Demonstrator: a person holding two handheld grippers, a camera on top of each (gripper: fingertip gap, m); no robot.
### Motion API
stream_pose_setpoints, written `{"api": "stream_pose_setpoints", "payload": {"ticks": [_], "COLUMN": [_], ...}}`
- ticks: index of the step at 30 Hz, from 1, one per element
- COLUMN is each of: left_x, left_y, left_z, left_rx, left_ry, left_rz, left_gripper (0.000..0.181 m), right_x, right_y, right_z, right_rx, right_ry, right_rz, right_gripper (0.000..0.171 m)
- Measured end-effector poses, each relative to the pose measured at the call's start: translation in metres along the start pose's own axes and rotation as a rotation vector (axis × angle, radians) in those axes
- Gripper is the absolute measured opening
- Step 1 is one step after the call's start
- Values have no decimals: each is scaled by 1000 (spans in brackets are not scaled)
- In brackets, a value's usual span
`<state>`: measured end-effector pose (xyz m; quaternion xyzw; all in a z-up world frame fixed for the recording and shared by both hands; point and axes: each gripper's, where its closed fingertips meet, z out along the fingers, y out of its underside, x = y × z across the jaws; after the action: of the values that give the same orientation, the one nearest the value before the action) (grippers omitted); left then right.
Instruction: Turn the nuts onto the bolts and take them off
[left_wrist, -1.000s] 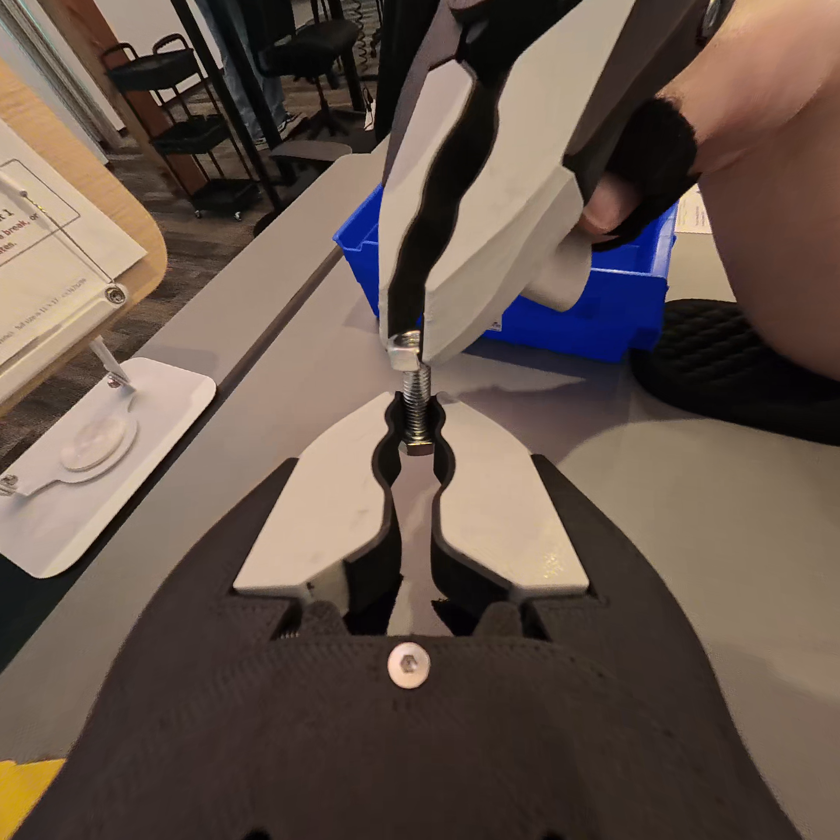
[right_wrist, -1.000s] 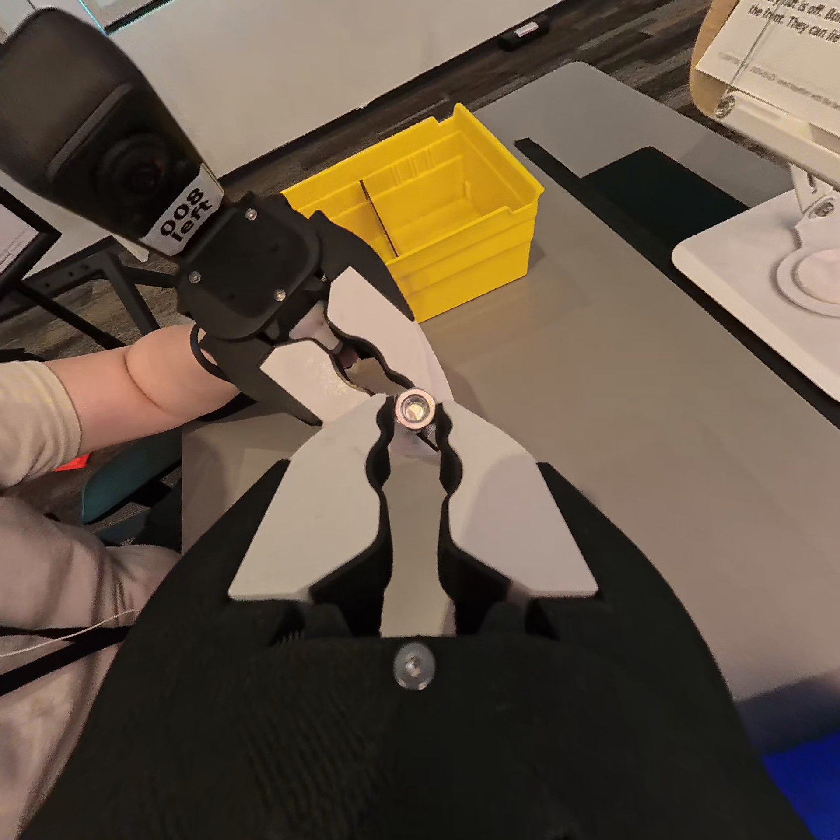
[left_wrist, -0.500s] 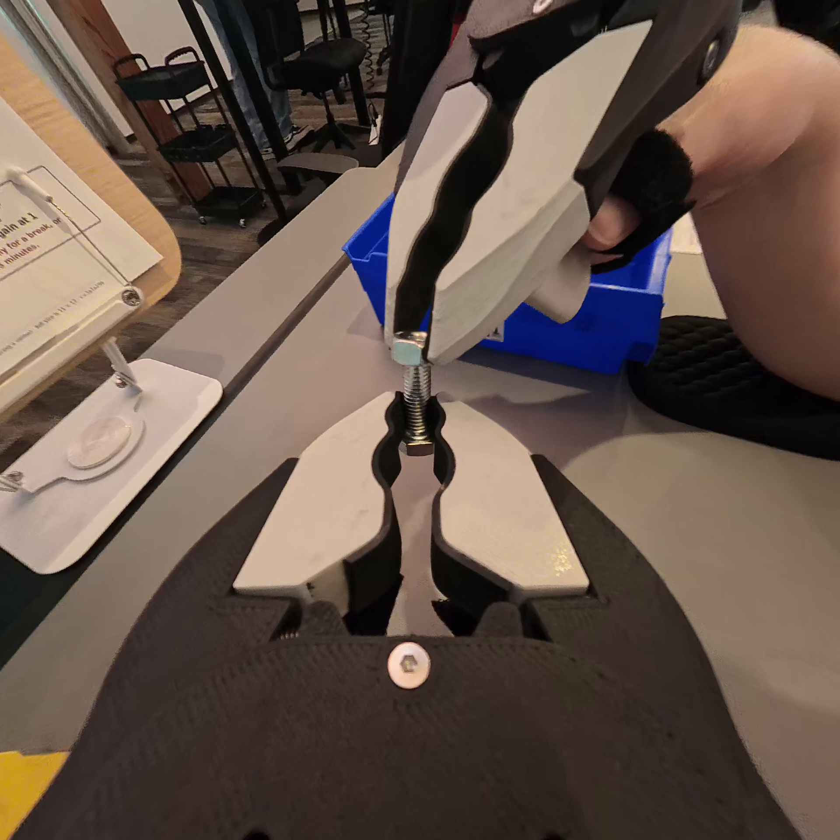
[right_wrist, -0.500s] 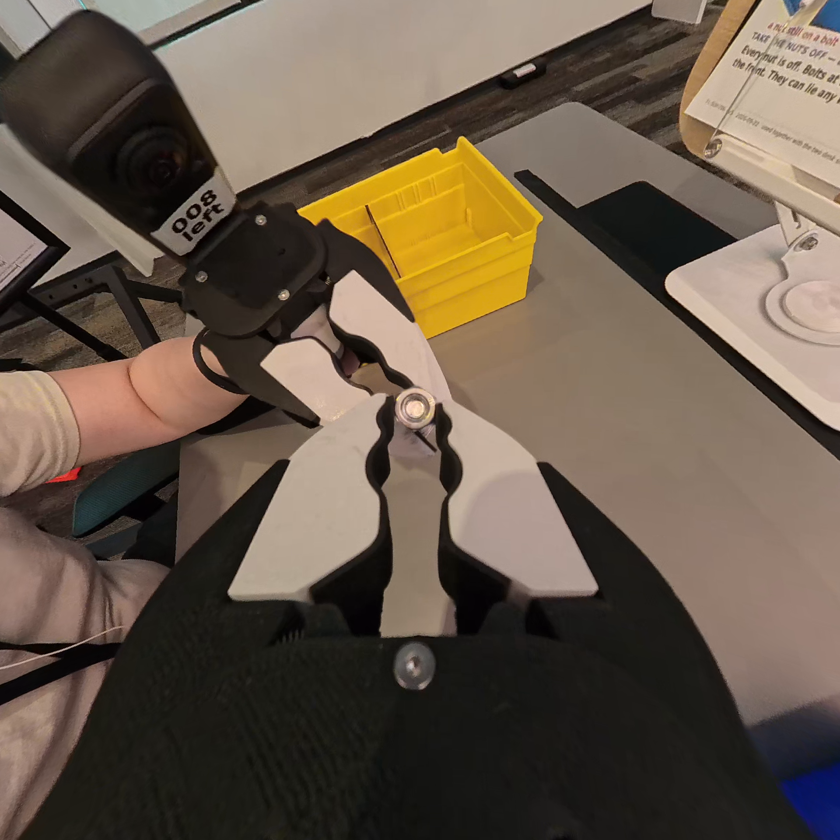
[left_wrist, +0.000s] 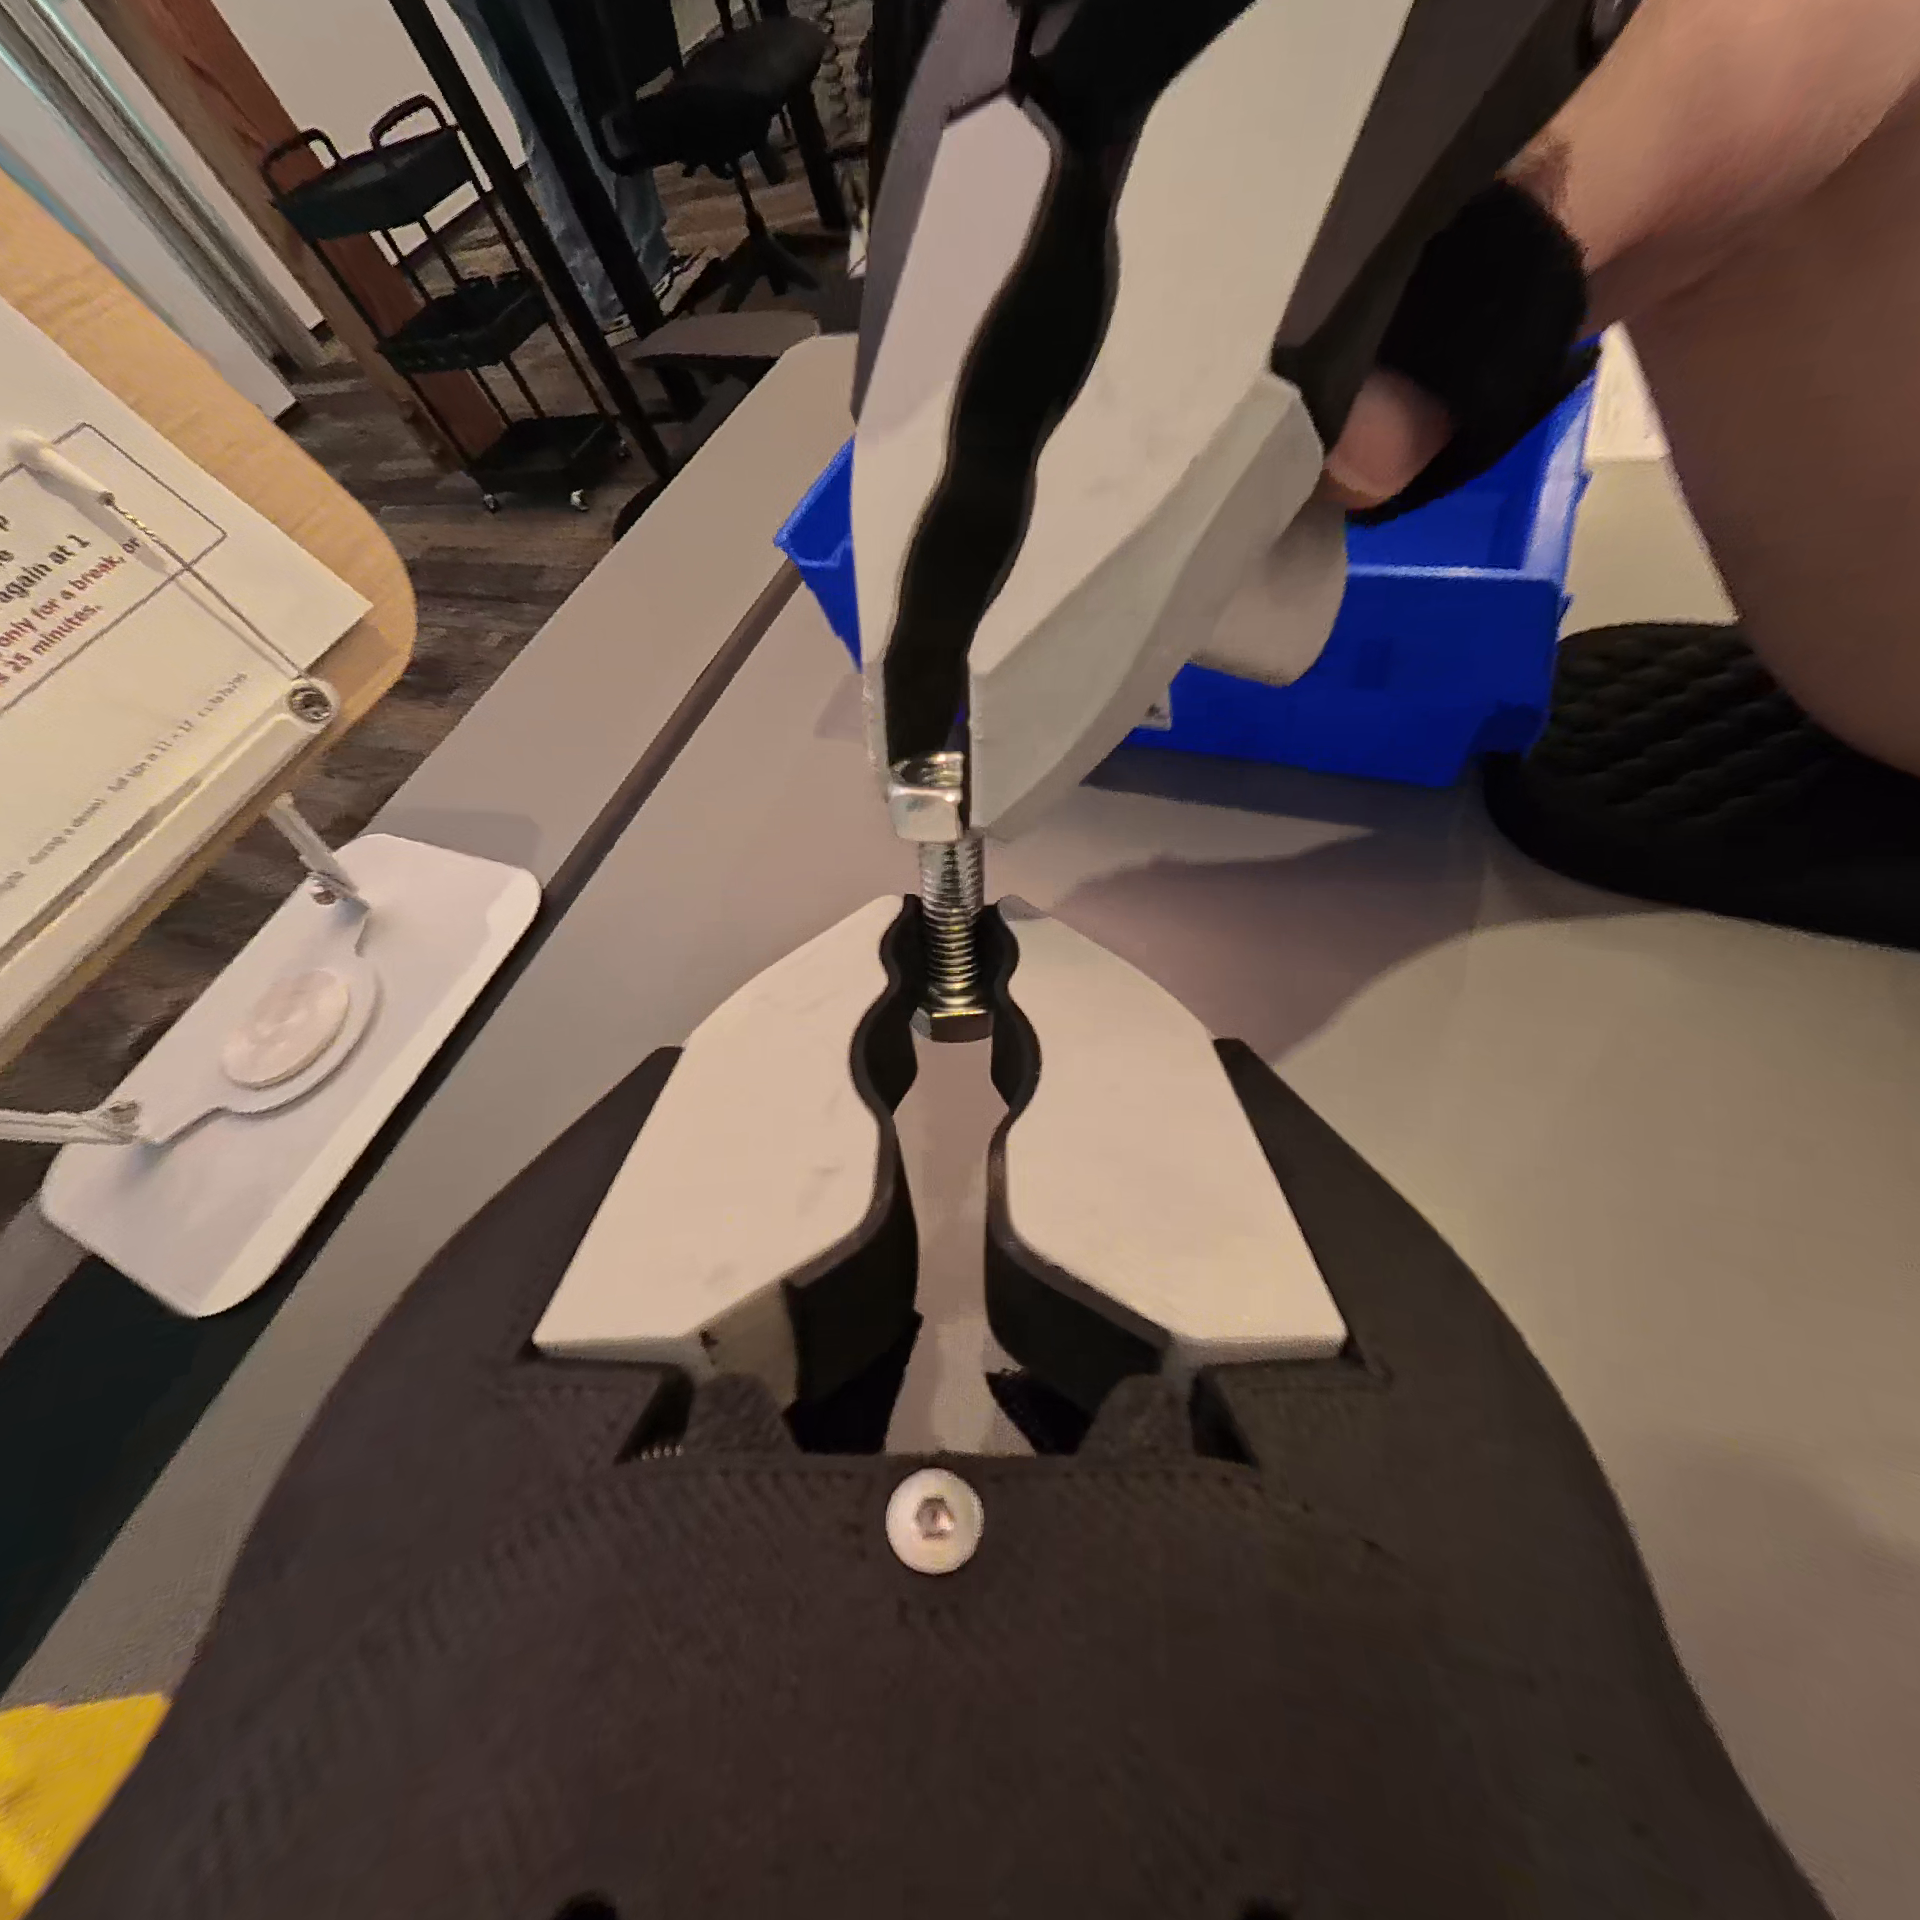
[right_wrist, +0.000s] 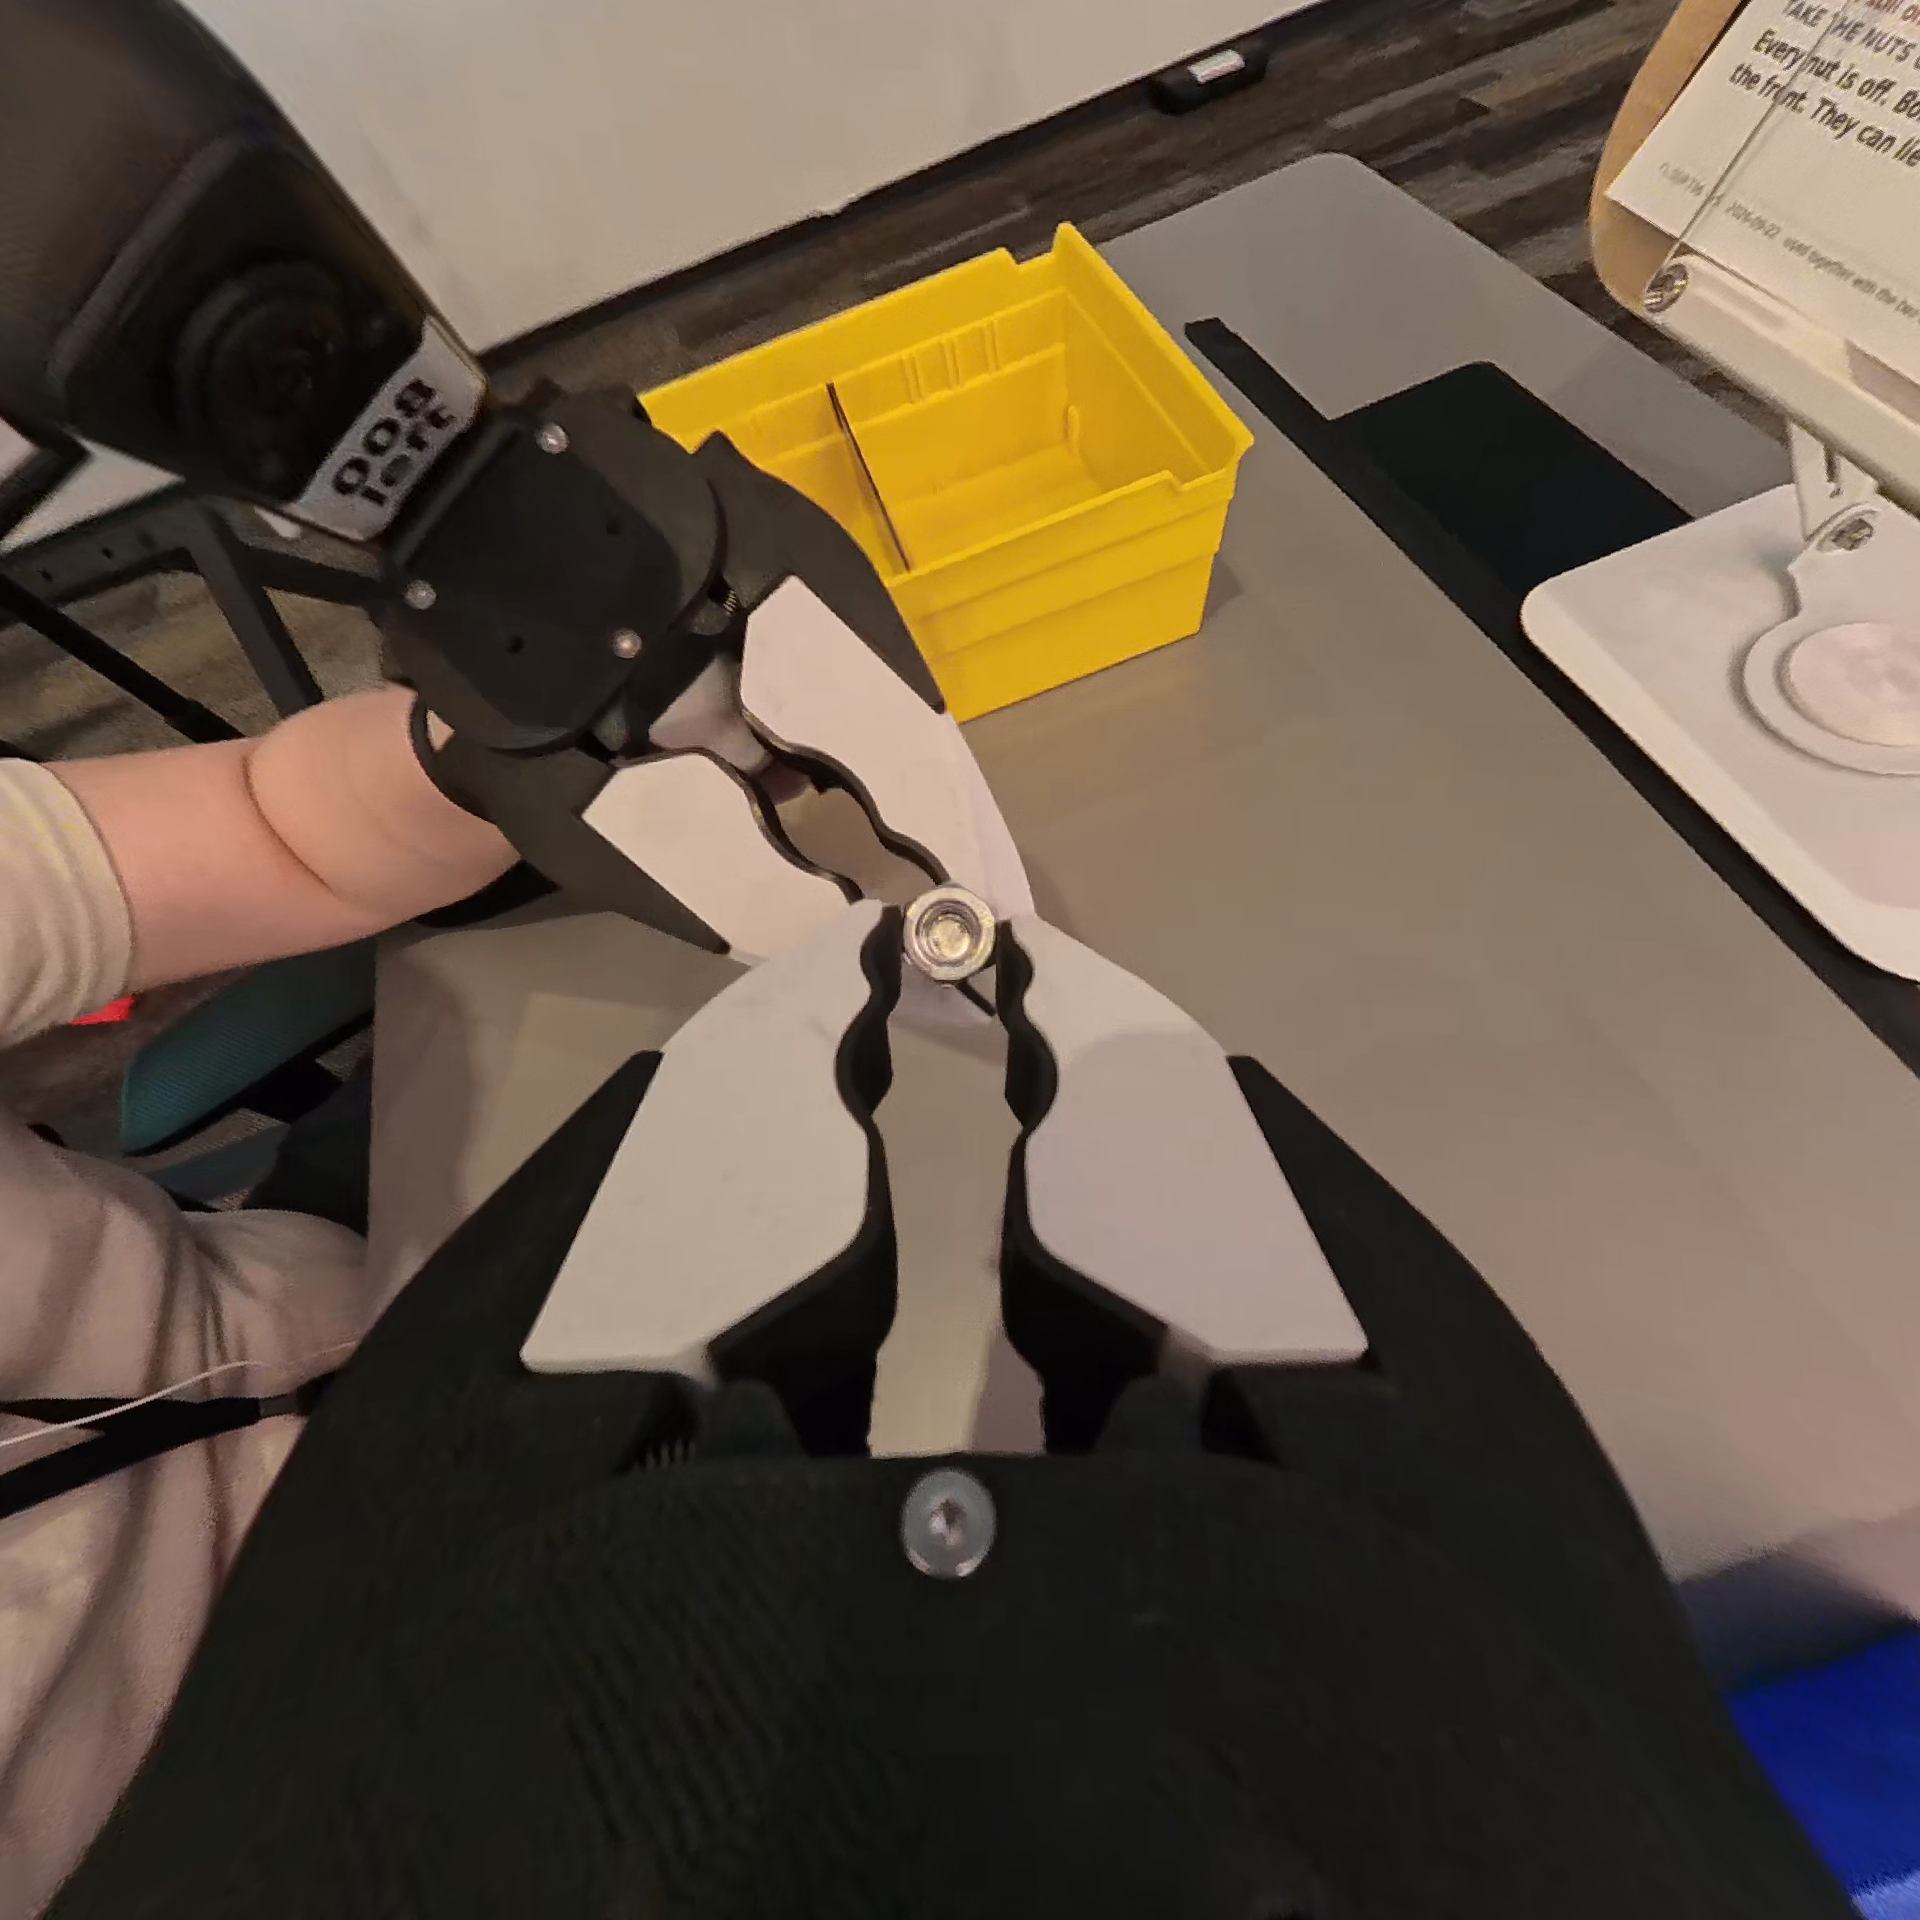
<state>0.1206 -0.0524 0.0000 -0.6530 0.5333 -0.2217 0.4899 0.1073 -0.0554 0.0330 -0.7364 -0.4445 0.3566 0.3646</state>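
Note:
My left gripper (left_wrist: 951, 961) is shut on a silver bolt (left_wrist: 948, 935). It holds the bolt by the shank and head, with the thread pointing away. My right gripper (right_wrist: 948, 940) comes down from above and is shut on a silver nut (left_wrist: 928, 798) that sits on the tip of the bolt's thread. In the right wrist view I look down on the nut (right_wrist: 948, 935) end-on, with the bolt's tip in its hole. The left gripper (right_wrist: 894, 894) shows behind it, reaching in from the left.
A blue bin (left_wrist: 1455, 644) stands behind the right gripper. A yellow divided bin (right_wrist: 997, 499) stands on the grey table (right_wrist: 1403, 935) past the grippers. A white stand base (left_wrist: 281, 1060) with a paper board is at the table's left edge. A black pad (left_wrist: 1714, 790) lies under the person's forearm. The tips of both grippers are at nearly the same place.
Both grippers keep their hold. The right gripper has tilted and turned slightly with the nut on the bolt's tip. The views have shifted a little.

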Motion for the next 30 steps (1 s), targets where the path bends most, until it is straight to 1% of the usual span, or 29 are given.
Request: {"api": "stream_pose_setpoints", "payload": {"ticks": [2, 5, 7, 10, 14, 18, 21, 30], "left_x": [2, 7, 8, 2, -14, -24, -24, -22], "left_y": [-3, -3, -2, -1, 6, 11, 11, 2], "left_z": [-1, -2, -1, 0, 0, -1, -1, -6], "left_rx": [23, 19, 8, 2, -49, -95, -87, -25], "left_ry": [34, 53, 44, 9, -114, -211, -201, -141], "left_rz": [-12, 45, 59, 20, 13, 64, 54, -13], "left_gripper": [9, 9, 9, 9, 9, 9, 9, 9], "right_x": [-3, -8, -7, -1, 8, 14, 13, 8], "right_y": [-1, 2, 4, 1, -3, -5, -6, -14], "right_z": [-2, -3, -3, -1, 7, 13, 13, 9], "right_rx": [12, -8, -19, -1, 32, 67, 79, 111], "right_ry": [-35, -77, -76, -43, 34, 23, 2, 5], "right_rz": [18, 15, 22, 70, 113, 163, 173, 114], "right_gripper": [18, 18, 18, 18, 18, 18, 18, 18]}}
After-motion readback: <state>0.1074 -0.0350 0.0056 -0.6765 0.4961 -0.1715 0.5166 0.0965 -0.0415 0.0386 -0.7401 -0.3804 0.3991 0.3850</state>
